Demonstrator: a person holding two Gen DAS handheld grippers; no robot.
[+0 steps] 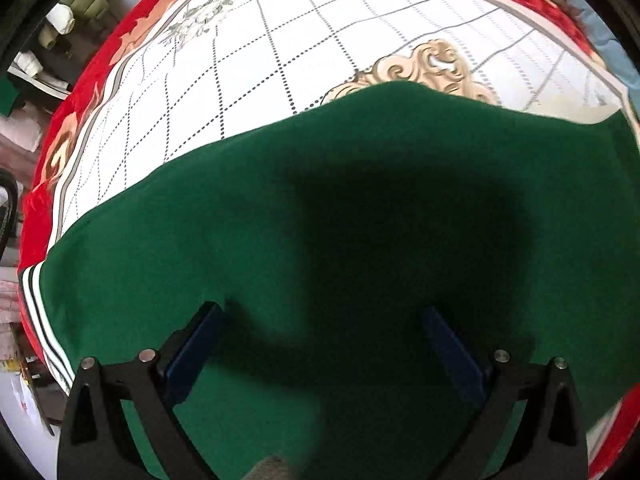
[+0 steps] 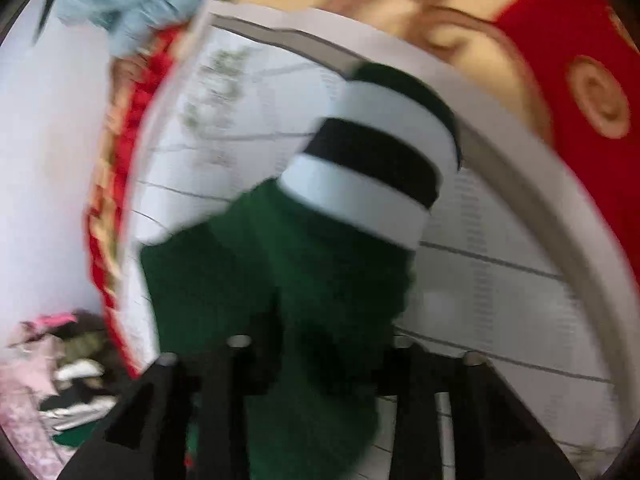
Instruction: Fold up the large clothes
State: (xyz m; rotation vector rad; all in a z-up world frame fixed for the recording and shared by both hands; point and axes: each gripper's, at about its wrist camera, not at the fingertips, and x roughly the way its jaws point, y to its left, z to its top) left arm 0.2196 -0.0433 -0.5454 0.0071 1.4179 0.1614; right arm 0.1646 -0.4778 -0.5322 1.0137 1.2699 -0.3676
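White checkered mat [image 1: 280, 40] over a red blanket [image 1: 80, 92] is the work surface. Left gripper [image 1: 322, 316] hovers with fingers spread wide, green sweater [image 1: 200, 220] flat under them. Right gripper [image 2: 316, 344] is blurry, clamped on the sweater's striped cuff [image 2: 372, 176], which sticks out past its fingertips.

Matt, soft-knit dark green cloth garment [image 1: 360, 208] with a ribbed white-and-black banded cuff [image 2: 372, 172], over a smooth white grid-printed sheet [image 1: 280, 40] on plush red fleece blanket [image 1: 92, 76], under matt black plastic left gripper [image 1: 322, 316] with 4 shiny metal pins and blue pads [image 1: 196, 348].
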